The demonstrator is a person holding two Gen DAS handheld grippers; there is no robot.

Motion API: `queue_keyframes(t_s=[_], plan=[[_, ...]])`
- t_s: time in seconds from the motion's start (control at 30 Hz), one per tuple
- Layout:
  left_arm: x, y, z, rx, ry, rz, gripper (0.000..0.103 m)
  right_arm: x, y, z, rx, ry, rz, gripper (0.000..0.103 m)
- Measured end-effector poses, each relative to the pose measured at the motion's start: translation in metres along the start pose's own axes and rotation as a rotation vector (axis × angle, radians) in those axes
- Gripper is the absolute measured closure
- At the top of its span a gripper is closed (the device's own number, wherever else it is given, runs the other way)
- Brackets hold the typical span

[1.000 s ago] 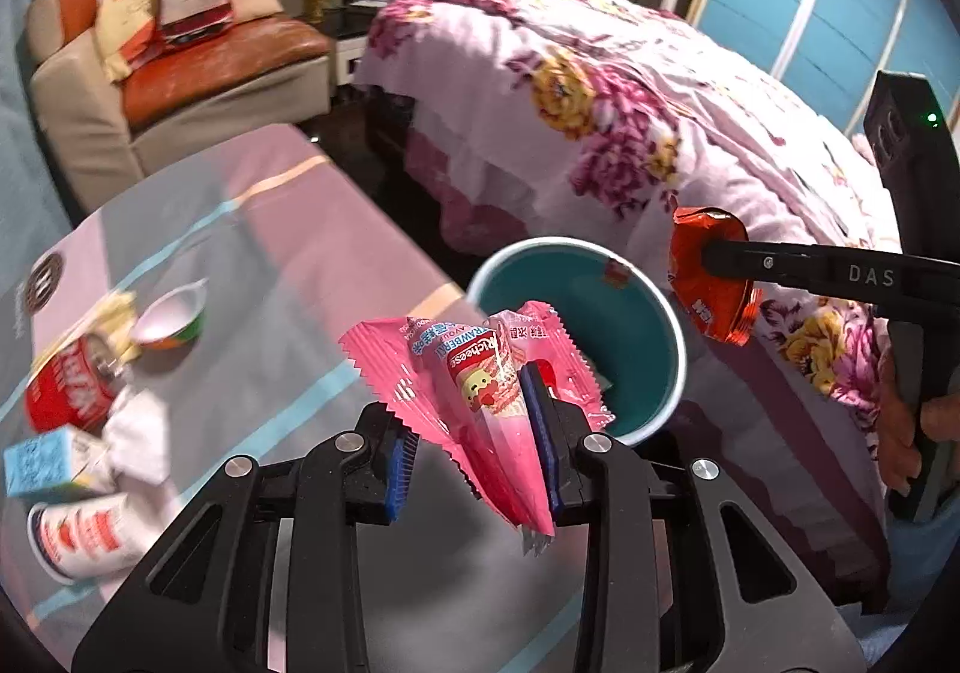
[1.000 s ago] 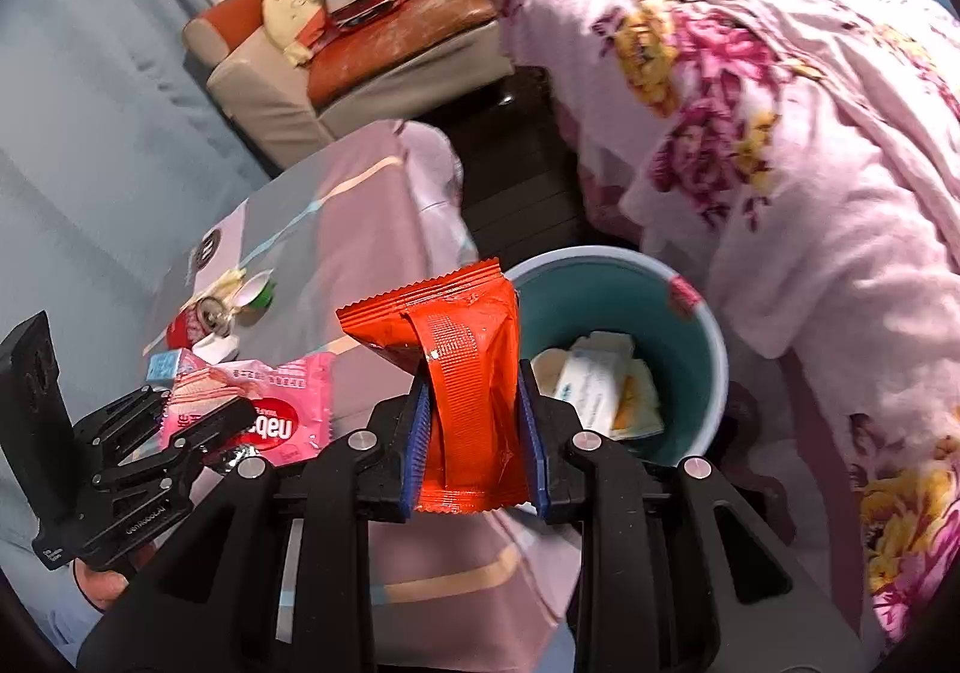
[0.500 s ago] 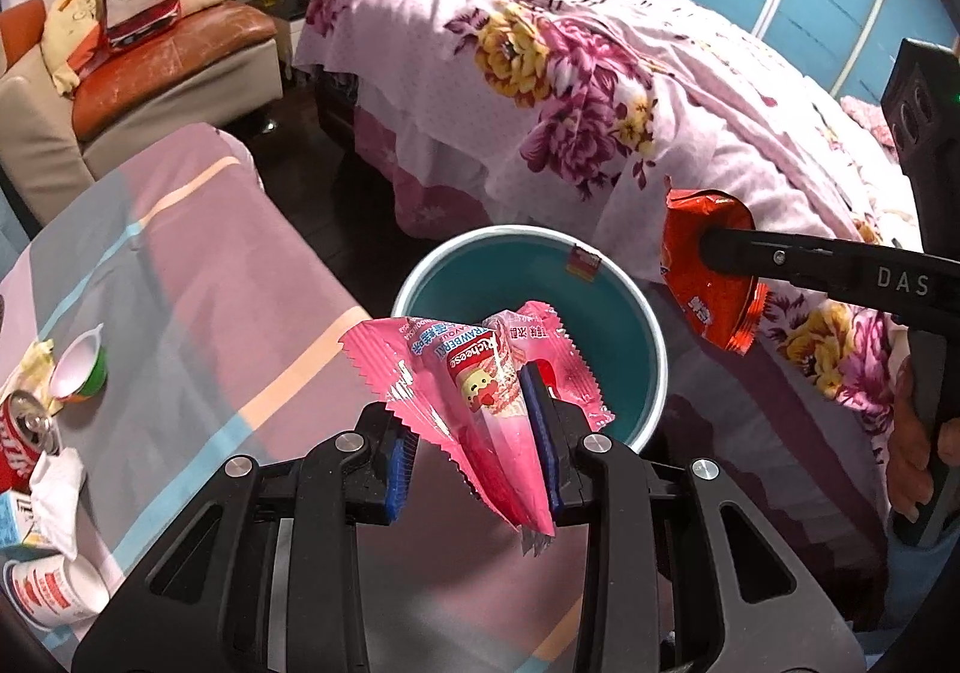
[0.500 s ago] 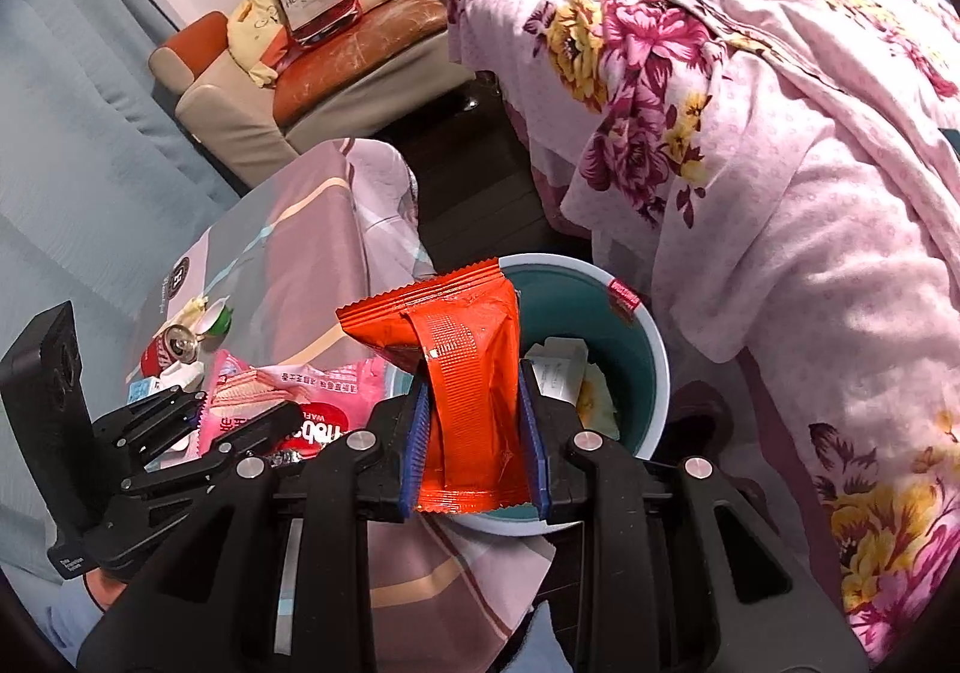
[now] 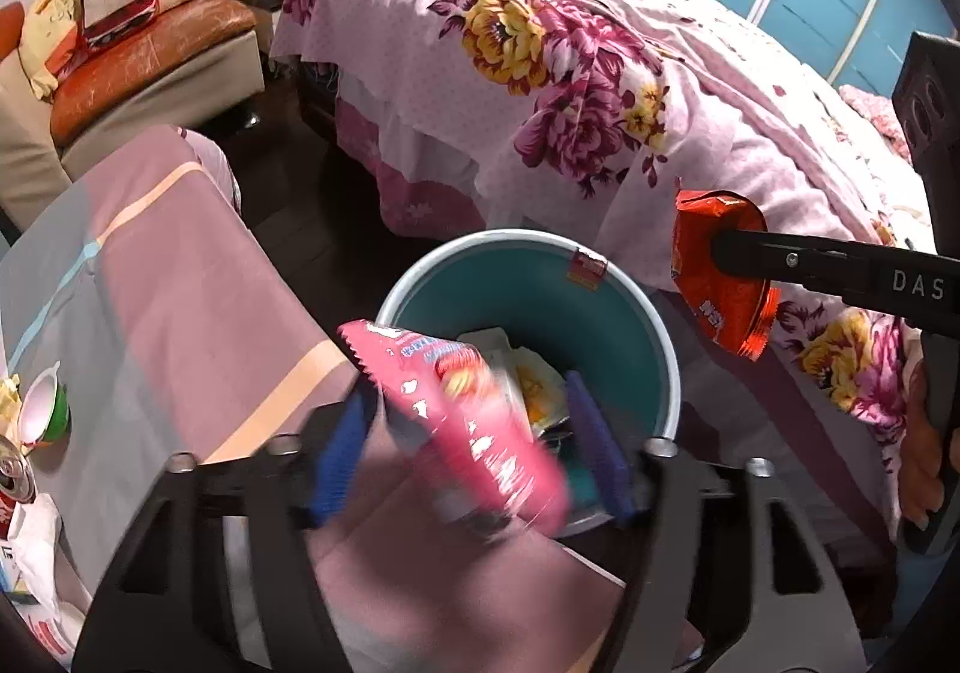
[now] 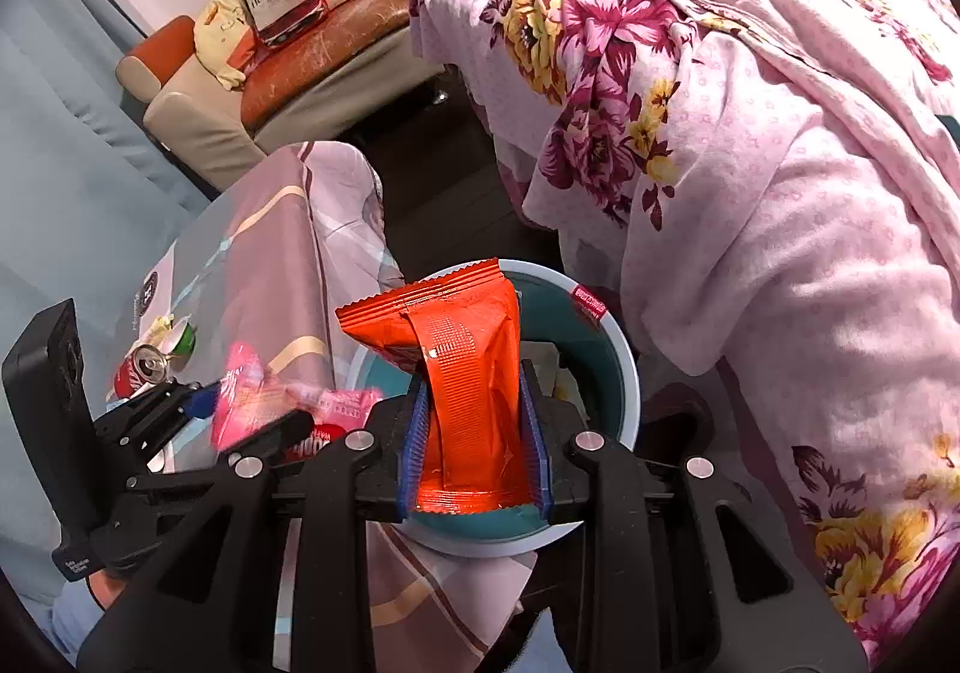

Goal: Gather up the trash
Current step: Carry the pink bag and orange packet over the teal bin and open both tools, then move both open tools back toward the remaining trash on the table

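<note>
Over the teal bin (image 5: 660,331) | my left gripper (image 5: 474,451) is opening — pink wrapper (image 5: 468,415) loose between its pads, long axis tilted toward the near rim | right gripper (image 6: 474,457) clamps orange packet (image 6: 462,373) upright above the bin — nearer its middle, I judge.

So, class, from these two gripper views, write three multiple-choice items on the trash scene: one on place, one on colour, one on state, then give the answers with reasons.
1. Where does the bin stand?
A. between the table and the bed
B. on the sofa
C. on the bed

2. What colour is the wrapper in the right gripper?
A. green
B. orange-red
C. white

3. How is the pink wrapper in the left gripper?
A. clamped tight
C. lying on the table
B. loose between spread fingers

Answers: 1 A, the bin sits on the floor by the table's cloth and the bed. 2 B, its foil is orange-red. 3 B, the fingers are opening and the wrapper is blurred, tilting over the bin.
</note>
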State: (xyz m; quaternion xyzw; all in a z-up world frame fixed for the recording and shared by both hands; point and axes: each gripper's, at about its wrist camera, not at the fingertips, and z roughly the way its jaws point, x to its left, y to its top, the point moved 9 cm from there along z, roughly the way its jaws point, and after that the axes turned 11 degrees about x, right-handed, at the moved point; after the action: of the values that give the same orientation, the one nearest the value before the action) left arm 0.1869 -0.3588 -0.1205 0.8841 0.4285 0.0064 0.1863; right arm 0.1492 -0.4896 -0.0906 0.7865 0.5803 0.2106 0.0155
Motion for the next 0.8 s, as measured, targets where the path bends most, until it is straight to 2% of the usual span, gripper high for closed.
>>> queue_keyframes(t_s=[0.07,0.43,0.5,0.57,0.73,0.77,0.8], plan=[[0.000,0.000,0.001,0.003,-0.003,-0.002,0.024,-0.001,0.000,0.002,0.005,-0.003,0.001,0.076],[0.020,-0.005,-0.001,0.003,0.000,-0.053,0.023,0.002,0.002,0.015,0.034,-0.020,-0.001,0.075],[0.024,-0.006,-0.003,-0.002,-0.002,-0.068,0.013,0.003,0.002,0.018,0.042,-0.026,-0.002,0.075],[0.028,-0.007,-0.008,-0.021,-0.005,-0.081,0.012,0.004,0.002,0.020,0.047,-0.037,-0.006,0.074],[0.033,-0.011,-0.013,-0.025,-0.009,-0.089,0.012,0.009,0.002,0.024,0.055,-0.053,-0.009,0.063],[0.034,-0.012,-0.014,-0.025,-0.010,-0.092,0.011,0.009,0.002,0.024,0.056,-0.054,-0.009,0.059],[0.035,-0.013,-0.015,-0.025,-0.012,-0.096,0.010,0.010,0.001,0.024,0.057,-0.054,-0.008,0.049]])
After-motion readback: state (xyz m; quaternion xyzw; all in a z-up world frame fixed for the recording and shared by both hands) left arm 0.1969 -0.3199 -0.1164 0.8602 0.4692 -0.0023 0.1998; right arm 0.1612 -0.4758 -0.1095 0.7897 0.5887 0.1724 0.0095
